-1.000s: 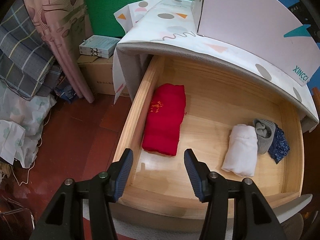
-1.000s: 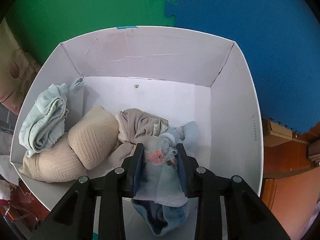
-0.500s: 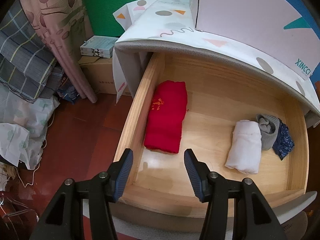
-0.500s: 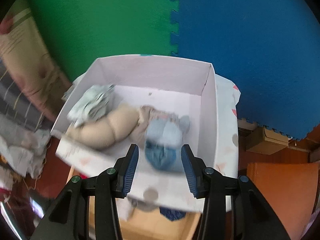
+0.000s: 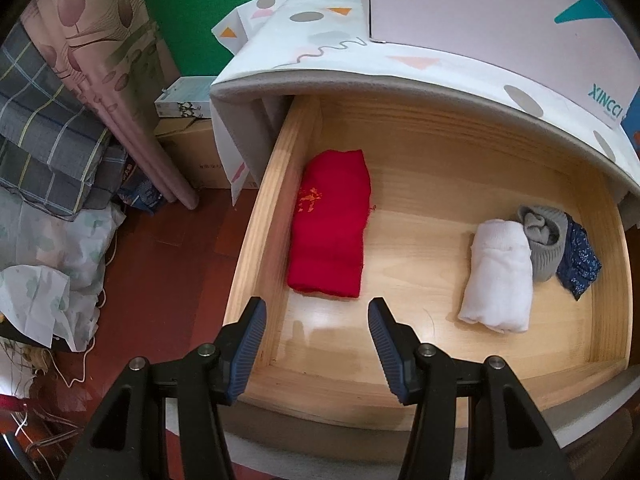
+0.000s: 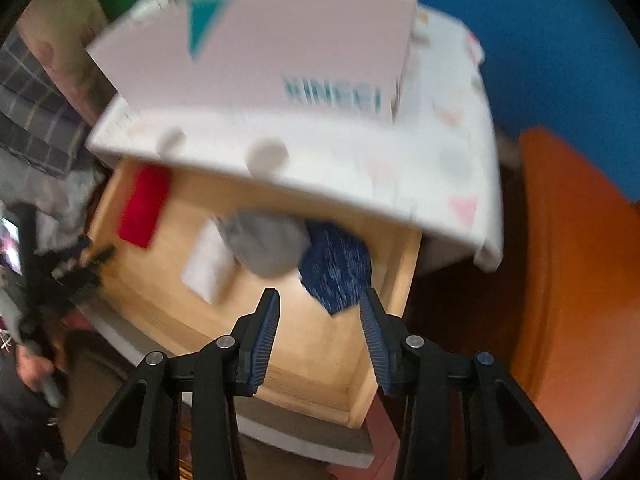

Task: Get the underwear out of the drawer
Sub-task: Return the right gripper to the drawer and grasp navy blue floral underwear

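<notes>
The wooden drawer (image 5: 260, 240) stands pulled out. In it lie a folded red garment (image 5: 330, 236) at the left, and at the right a white roll (image 5: 500, 276), a grey roll (image 5: 546, 240) and a dark blue patterned piece (image 5: 578, 264). My left gripper (image 5: 316, 304) hangs open above the drawer's front left corner, empty. The right wrist view is blurred. There my right gripper (image 6: 319, 294) hovers over the drawer's right part (image 6: 304, 340), just in front of the blue piece (image 6: 336, 268). Its jaws are closing with nothing between them.
A white box (image 5: 480, 12) stands on the patterned cloth over the cabinet top (image 5: 320, 32). Left of the drawer are a curtain (image 5: 120, 80), stacked bedding (image 5: 40, 140) and cardboard boxes (image 5: 192, 152) on red floor. An orange surface (image 6: 568, 260) lies right of the cabinet.
My right gripper let go of the pale blue cloth in the white box, then swung out and down over the drawer. The left gripper has barely moved.
</notes>
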A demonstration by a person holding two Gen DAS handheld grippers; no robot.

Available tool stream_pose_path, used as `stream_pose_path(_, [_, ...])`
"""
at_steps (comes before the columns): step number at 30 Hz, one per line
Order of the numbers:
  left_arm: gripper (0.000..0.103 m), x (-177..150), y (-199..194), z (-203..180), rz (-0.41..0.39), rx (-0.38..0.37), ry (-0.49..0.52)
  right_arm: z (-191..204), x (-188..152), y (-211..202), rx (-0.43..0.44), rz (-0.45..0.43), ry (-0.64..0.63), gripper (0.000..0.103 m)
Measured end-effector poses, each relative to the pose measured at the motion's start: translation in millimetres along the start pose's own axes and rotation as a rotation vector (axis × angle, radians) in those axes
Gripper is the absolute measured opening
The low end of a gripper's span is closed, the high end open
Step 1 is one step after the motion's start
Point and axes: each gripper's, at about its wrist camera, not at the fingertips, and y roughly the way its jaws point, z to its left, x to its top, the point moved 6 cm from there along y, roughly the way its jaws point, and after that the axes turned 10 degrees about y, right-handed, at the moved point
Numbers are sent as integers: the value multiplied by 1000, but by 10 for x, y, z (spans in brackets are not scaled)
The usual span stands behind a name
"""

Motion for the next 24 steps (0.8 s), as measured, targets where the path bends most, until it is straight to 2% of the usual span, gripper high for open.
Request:
stream_pose_path(11, [54,12,15,-15,8,4,4,-78,87,728,-3,62,14,37])
stream_pose_path(24, [54,13,30,2,9,-6,-3,-29,324,1274,-116,62,-80,36])
